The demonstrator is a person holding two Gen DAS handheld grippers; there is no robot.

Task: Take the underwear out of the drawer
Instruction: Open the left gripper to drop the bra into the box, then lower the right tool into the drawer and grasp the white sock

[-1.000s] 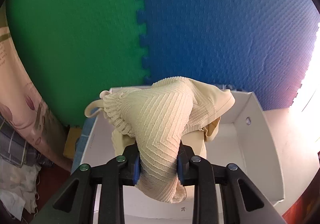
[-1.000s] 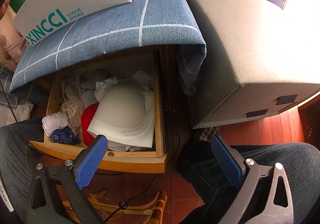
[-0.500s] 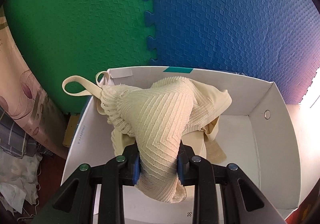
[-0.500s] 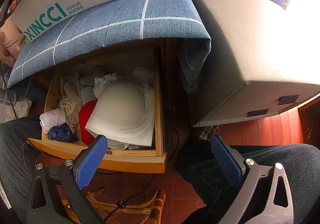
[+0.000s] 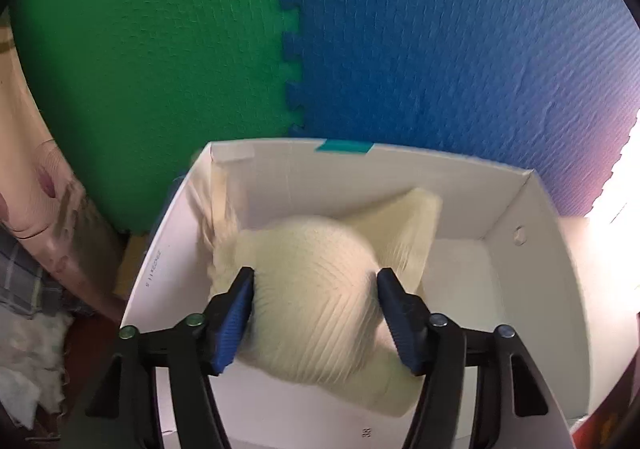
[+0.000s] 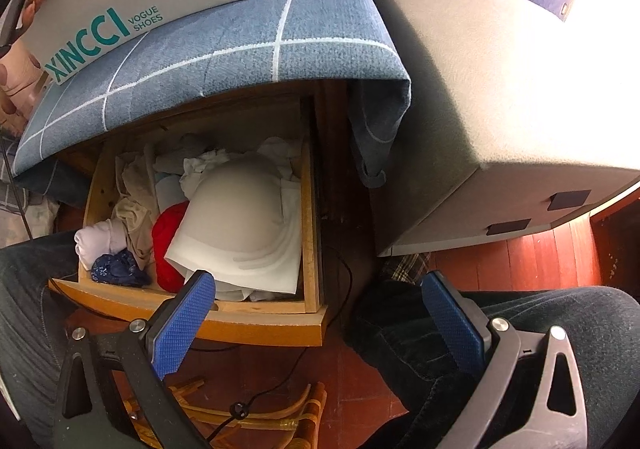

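Presently the left gripper (image 5: 316, 313) has its jaws opening, the ribbed blue pads (image 5: 234, 323) set either side of a cream bra (image 5: 320, 289), a soft domed piece with chevron ribbing, blurred; whether the pads still touch it cannot be told. Beneath and beyond these tongs stands a white cardboard shoe box (image 5: 532, 261), straight-walled, and the bra lies inside it; a teal strip marks the far rim, and small print on the rim nearest the left pad is too fine to read. Behind the box stand green (image 5: 152, 61) and blue (image 5: 460, 49) foam mats with interlocking teeth. The right gripper (image 6: 316, 323) is spread wide and holds nothing, its knurled blue pads over dark trousers (image 6: 600, 329) and red floorboards. Ahead of its left pad a wooden drawer (image 6: 264, 325) stands pulled out, packed with underwear: a smooth white moulded bra (image 6: 240, 221), a red piece, a sequinned blue piece and pale crumpled cloth. Farther off, on blue checked fabric (image 6: 248, 25), the box reads "XINCCI VOGUE SHOES".
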